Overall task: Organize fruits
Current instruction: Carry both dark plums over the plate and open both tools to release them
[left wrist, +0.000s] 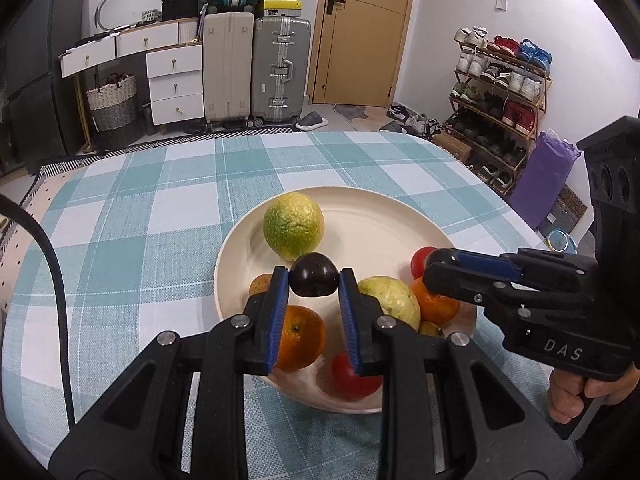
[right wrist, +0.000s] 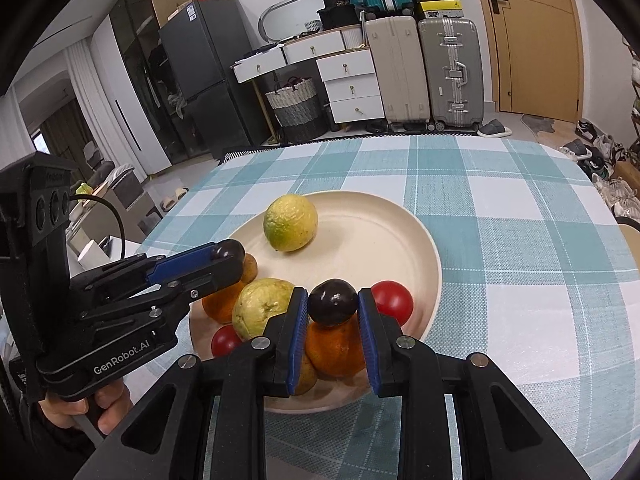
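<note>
Table [left wrist: 120, 208] under a teal-and-white checked cloth fills both views; on it a wide cream plate [left wrist: 360, 216] carrying the fruit; far half of the plate bare apart from one fruit, near half crowded. Left gripper [left wrist: 314, 280], seen from its own camera, reaches over the near rim with its blue pads [left wrist: 280, 308] clamped on a dark purple plum [left wrist: 314, 280], held in the air above the pile; from the right wrist view the same tool comes in from 9 o'clock, the plum only a dark knob at its tip. Right gripper [right wrist: 333, 302] likewise pinches a second dark plum [right wrist: 333, 302] between its pads, above an orange; from the left wrist view it enters from 3 o'clock, pads closed on that plum. Green-yellow guava [left wrist: 293, 225] sits alone at 12 o'clock of the plate, apart from the rest; paler guava [right wrist: 262, 306] lies in the near pile, touching the fruit around it. Left view: one orange [left wrist: 300, 338] at 6 o'clock under the left pad, another orange [left wrist: 436, 304] at 3 o'clock beneath the right tool. Red tomato [left wrist: 352, 376] at the near rim, partly behind a finger; another tomato [right wrist: 394, 300] just right of the right gripper in its own view. Small brownish fruit [left wrist: 260, 284] at 9 o'clock of the pile, mostly hidden, kind unclear.
</note>
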`<state>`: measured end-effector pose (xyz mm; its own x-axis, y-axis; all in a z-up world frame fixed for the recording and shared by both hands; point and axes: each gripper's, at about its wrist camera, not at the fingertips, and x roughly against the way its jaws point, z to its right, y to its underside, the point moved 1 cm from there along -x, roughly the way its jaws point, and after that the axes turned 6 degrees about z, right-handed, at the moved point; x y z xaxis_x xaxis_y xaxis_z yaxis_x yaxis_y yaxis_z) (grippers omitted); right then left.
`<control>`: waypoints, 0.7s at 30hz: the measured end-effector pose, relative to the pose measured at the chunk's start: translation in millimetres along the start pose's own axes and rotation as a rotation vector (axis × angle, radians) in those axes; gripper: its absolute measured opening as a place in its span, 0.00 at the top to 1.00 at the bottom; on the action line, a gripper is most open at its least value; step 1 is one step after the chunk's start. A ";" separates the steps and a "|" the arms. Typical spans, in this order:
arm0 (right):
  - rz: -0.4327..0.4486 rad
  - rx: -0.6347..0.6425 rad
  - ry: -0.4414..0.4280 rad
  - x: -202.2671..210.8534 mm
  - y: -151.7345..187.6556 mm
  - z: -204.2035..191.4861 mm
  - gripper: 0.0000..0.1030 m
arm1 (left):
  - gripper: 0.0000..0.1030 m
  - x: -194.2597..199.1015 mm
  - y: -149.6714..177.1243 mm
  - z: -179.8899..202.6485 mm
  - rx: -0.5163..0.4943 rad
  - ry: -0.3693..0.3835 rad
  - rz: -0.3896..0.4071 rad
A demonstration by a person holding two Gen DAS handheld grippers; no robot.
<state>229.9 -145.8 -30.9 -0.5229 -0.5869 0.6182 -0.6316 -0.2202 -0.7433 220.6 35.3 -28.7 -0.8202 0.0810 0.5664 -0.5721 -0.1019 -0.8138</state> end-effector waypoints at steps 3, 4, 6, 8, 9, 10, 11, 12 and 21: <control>0.015 0.006 0.006 4.7 0.1 -1.6 0.62 | 0.78 3.1 -0.4 -1.8 0.005 -0.001 0.010; 0.023 0.006 0.010 6.7 -0.1 -1.6 0.60 | 0.78 4.9 -0.7 -2.3 0.006 0.000 0.015; 0.041 0.009 0.019 11.8 -0.8 -1.6 0.58 | 0.77 8.6 -0.9 -3.4 0.011 0.005 0.014; 0.045 0.016 0.035 14.9 -1.1 -1.3 0.52 | 0.66 13.3 0.1 -4.5 0.009 0.000 0.017; 0.049 0.021 0.044 17.4 -1.1 -1.6 0.50 | 0.61 16.4 1.0 -4.7 0.006 -0.005 0.020; 0.054 0.027 0.055 19.8 -0.9 -1.9 0.49 | 0.51 20.4 1.9 -4.9 0.003 -0.016 0.029; 0.056 0.034 0.064 21.9 -0.6 -2.3 0.44 | 0.47 25.2 2.9 -5.0 0.001 -0.024 0.039; 0.057 0.038 0.069 23.8 -0.4 -2.5 0.36 | 0.38 30.2 3.8 -4.9 -0.002 -0.028 0.047; 0.112 0.040 0.068 48.2 6.0 -6.0 0.00 | 0.05 74.3 11.8 -1.0 -0.034 -0.054 0.119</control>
<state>197.5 -170.7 -4.1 -0.6276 -0.5554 0.5455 -0.5445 -0.1877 -0.8175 152.9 41.0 3.7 -0.8822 0.0164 0.4706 -0.4704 -0.0737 -0.8793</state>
